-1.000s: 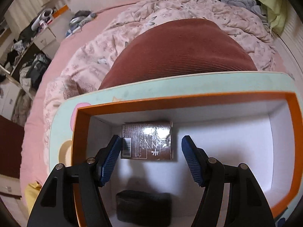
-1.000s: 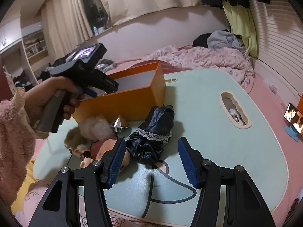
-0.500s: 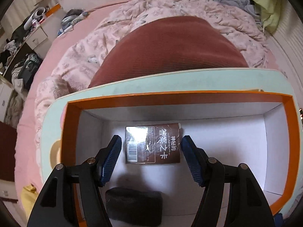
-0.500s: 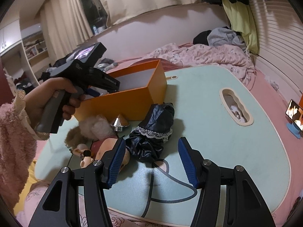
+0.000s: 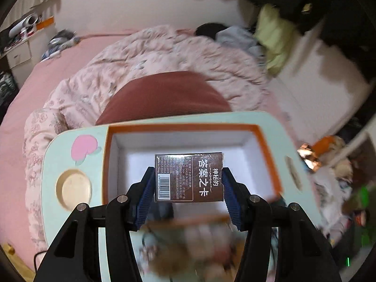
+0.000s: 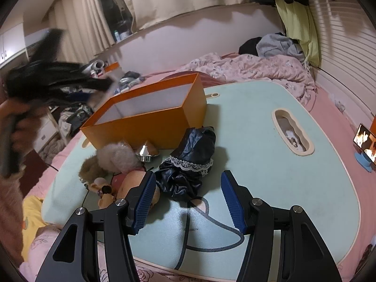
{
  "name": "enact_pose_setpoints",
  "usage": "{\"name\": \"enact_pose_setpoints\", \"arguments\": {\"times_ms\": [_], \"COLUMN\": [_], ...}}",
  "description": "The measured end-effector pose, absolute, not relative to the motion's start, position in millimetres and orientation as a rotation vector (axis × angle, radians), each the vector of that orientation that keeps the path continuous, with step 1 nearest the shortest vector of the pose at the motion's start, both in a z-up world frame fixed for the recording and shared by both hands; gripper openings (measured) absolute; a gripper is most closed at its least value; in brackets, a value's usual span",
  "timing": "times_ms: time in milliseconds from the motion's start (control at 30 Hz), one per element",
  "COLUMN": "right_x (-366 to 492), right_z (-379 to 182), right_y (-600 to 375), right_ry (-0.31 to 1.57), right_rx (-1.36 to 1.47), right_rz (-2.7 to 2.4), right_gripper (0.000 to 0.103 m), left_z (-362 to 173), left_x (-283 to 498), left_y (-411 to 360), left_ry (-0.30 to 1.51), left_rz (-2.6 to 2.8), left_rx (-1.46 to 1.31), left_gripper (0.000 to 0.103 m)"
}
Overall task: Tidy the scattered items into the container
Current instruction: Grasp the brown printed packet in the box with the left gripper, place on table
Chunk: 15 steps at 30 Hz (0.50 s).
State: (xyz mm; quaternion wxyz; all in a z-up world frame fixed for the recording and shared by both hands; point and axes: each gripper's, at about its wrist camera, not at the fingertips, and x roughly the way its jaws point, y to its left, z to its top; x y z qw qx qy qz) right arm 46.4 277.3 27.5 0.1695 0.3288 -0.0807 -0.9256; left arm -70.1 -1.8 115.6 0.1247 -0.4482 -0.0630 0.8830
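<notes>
the left gripper (image 5: 188, 192) has a brown card box (image 5: 189, 176) between its blue fingers (image 5: 146, 202), the pads on both short sides of the box, and the jaws are closing on it. the box sits flat-faced toward the camera, white print and a barcode showing, above the open orange container (image 5: 264, 141), whose white inside lies just beyond the fingertips. under the fingers the near view is a blur of brownish and pale things that cannot be told apart. the container stands on a pale green desk (image 5: 77, 176) set on a pink bed (image 5: 35, 89).

the right gripper (image 6: 188, 195) is parted, nothing between its fingers (image 6: 143, 202), hovering low over the desk (image 6: 270, 188). just ahead of the fingertips lies a crumpled black garment with white lace (image 6: 188, 159). beside the left finger are a doll (image 6: 131, 185) and a fluffy beige toy (image 6: 112, 157), touching each other. a small silver cone (image 6: 146, 151) stands beyond them, against the wall of the orange container (image 6: 145, 127). far to the left, blurred, a hand (image 6: 16, 127) holds the other gripper raised, higher than the container.
</notes>
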Motion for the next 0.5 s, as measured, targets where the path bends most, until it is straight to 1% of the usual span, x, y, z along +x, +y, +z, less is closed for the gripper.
{"name": "enact_pose_setpoints", "arguments": {"times_ms": [67,133,300,400,467,500], "right_x": [45.2,44.6,40.9,35.7,28.1,20.0], "right_z": [27.2,27.2,31.4,54.1,77.9,93.6], "right_y": [276.6,276.4,270.2,260.5,250.0,240.5], "right_ry": [-0.223,-0.218,-0.174,-0.130,-0.125,-0.090], "right_rx": [0.940,0.942,0.945,0.887,0.850,0.851], "right_rz": [-2.632,-2.634,-2.625,-2.624,-2.603,-2.606], "right_gripper": [0.058,0.058,0.058,0.058,0.058,0.058], "left_z": [113.5,99.3,57.5,39.5,32.8,29.8], "left_x": [-40.9,-10.6,34.5,46.2,47.1,49.5], "left_y": [-7.3,-11.6,-23.8,-20.4,-15.1,-11.8], "left_ry": [-0.165,-0.131,-0.185,-0.176,-0.181,-0.168], "left_rz": [2.558,2.539,2.475,2.462,2.455,2.451], "left_rx": [-1.273,-1.286,-1.392,-1.436,-1.440,-1.446], "left_gripper": [0.056,0.056,0.056,0.056,0.056,0.056]}}
